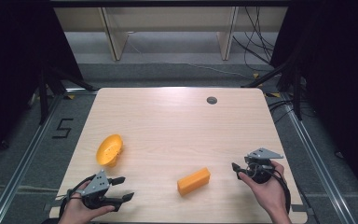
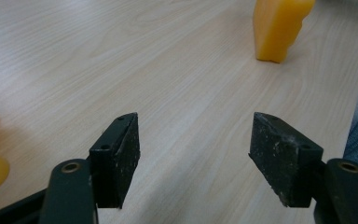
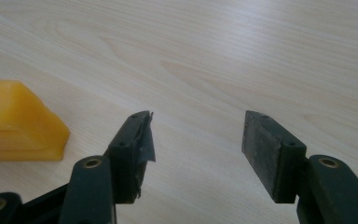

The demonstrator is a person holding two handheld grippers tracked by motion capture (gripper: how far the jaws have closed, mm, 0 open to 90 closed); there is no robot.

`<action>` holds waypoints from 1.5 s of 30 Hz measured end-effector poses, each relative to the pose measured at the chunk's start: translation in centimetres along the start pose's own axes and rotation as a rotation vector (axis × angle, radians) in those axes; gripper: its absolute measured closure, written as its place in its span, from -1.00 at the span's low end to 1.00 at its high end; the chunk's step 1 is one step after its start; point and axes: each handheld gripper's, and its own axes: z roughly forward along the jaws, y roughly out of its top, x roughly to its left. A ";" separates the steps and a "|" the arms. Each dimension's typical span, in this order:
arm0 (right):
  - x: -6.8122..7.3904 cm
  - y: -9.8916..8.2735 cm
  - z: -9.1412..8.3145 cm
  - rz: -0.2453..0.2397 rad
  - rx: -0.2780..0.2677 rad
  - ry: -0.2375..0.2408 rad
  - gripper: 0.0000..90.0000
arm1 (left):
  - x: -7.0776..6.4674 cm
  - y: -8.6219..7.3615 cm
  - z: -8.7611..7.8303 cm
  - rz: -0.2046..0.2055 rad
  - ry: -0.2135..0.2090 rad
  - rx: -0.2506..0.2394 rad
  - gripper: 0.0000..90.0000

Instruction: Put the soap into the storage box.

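The wooden table (image 1: 177,121) carries two yellow-orange pieces, and both grippers rest low at its near edge with nothing between their jaws.

The larger piece is the orange block (image 1: 194,180), a long loaf-shaped bar lying flat at about six o'clock from the table's centre, between the two hands. In the right gripper view it sits at nine o'clock from the jaws, just beside them; in the left gripper view it (image 2: 279,25) stands at one o'clock, well apart. Its edges look rounded and its surface smooth, slightly waxy. It is probably a light, stiff plastic or foam piece that will not crush, though it may slip under the pads. The best hold is judged to be across its narrow width, near the middle of its length, so it does not swing.

The yellow bowl (image 1: 109,150) lies tipped on its side at about eight o'clock from the centre, near the left hand. It looks thin-walled and light; a pinch over the rim would suit it, gently, since it may roll.

The left gripper (image 1: 122,188) has its jaws spread wide apart over bare wood. The right gripper (image 3: 196,140) likewise stands with its jaws apart and empty.
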 end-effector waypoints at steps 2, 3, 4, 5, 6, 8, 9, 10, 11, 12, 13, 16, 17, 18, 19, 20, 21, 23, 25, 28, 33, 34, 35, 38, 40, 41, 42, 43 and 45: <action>0.3 0.0 0.0 0.033 0.002 0.001 -0.05 | 0.0 0.7 0.1 0.002 0.000 -0.025 -0.28; 0.0 -0.1 0.1 -0.021 -0.014 -0.001 -0.05 | 0.0 0.7 0.1 0.002 0.000 -0.025 -0.25; 0.5 0.0 0.1 0.049 0.005 0.014 -0.05 | 0.1 1.5 0.4 0.014 -0.008 -0.023 -0.22; 0.5 0.0 0.1 0.049 0.005 0.014 -0.05 | 0.1 1.5 0.4 0.014 -0.008 -0.023 -0.20; 0.5 0.1 0.0 0.027 0.016 0.007 -0.05 | 0.0 2.3 1.0 0.018 -0.015 -0.012 -0.20; 0.5 0.1 0.0 0.021 0.012 0.004 -0.05 | -0.4 3.1 1.6 0.001 -0.036 0.011 -0.21; 0.5 0.1 0.0 0.021 0.012 0.004 -0.05 | -0.4 3.1 1.6 0.001 -0.036 0.011 -0.22; 0.5 0.0 0.0 0.003 0.003 -0.004 -0.05 | -0.9 3.9 2.2 0.016 -0.057 0.022 -0.23; 0.5 0.0 0.0 -0.003 0.000 -0.003 -0.05 | -0.9 3.9 2.2 0.016 -0.057 0.022 -0.23; 0.5 0.0 0.0 -0.003 0.000 -0.003 -0.05 | -1.0 4.2 2.5 0.021 -0.071 0.020 -0.23; 0.8 0.1 -0.1 0.060 0.021 0.003 -0.05 | -1.2 4.3 2.8 0.046 -0.083 0.018 -0.25; 0.4 0.0 -0.1 0.035 0.013 0.000 -0.05 | -1.4 3.9 3.2 0.032 -0.070 0.044 -0.27; 0.4 0.0 -0.1 0.031 0.010 0.000 -0.05 | -1.4 3.9 3.2 0.026 -0.074 0.047 -0.27; 0.3 -0.1 -0.1 0.006 0.003 0.001 -0.05 | -1.3 3.9 3.3 0.040 -0.077 0.050 -0.27; 0.2 0.0 0.0 -0.012 -0.010 0.008 -0.05 | -1.3 3.8 3.4 0.022 -0.071 0.040 -0.28; 0.3 0.0 -0.1 0.012 -0.002 0.009 -0.05 | -1.3 3.8 3.4 0.022 -0.071 0.040 -0.28; 0.7 0.0 -0.3 0.057 0.019 -0.001 -0.05 | -1.0 3.8 3.4 0.036 -0.072 0.044 -0.28; 0.4 0.0 -0.2 0.022 0.001 -0.003 -0.05 | -0.6 3.4 3.5 0.040 -0.050 0.031 -0.28; 0.4 0.0 -0.2 0.022 0.001 -0.001 -0.05 | -0.4 2.7 3.7 0.027 -0.043 0.033 -0.27; 0.7 0.0 -0.3 0.055 0.008 0.006 -0.05 | -0.5 2.3 3.8 0.024 -0.034 0.035 -0.27; 0.6 0.0 -0.4 0.038 -0.003 0.008 -0.05 | -1.2 2.1 3.4 0.020 -0.043 0.010 -0.27; 0.6 0.0 -0.4 0.033 -0.012 0.008 -0.05 | -1.3 2.1 3.4 0.018 -0.037 0.003 -0.27; 0.6 0.0 -0.4 0.033 -0.012 0.008 -0.05 | -1.3 2.0 3.3 0.018 -0.035 0.005 -0.27; 0.7 -0.1 -0.5 0.022 -0.008 0.009 -0.05 | -1.5 1.8 3.2 -0.002 -0.039 0.010 -0.26; 0.9 -0.1 -0.6 0.026 -0.004 -0.009 -0.05 | -1.6 1.8 3.0 0.017 -0.036 0.009 -0.26; 0.9 -0.2 -0.6 0.028 -0.016 0.006 -0.05 | -1.7 1.6 2.9 0.021 -0.028 0.011 -0.26; 0.9 -0.3 -0.7 0.010 -0.018 0.002 -0.05 | -1.9 1.4 2.8 -0.012 -0.026 0.009 -0.26; 0.9 -0.3 -0.7 0.010 -0.018 0.002 -0.05 | -1.9 1.4 2.8 -0.012 -0.026 0.009 -0.26; 1.2 -0.7 -0.9 0.012 -0.011 0.012 -0.05 | -2.1 1.1 2.3 0.005 -0.031 0.020 -0.26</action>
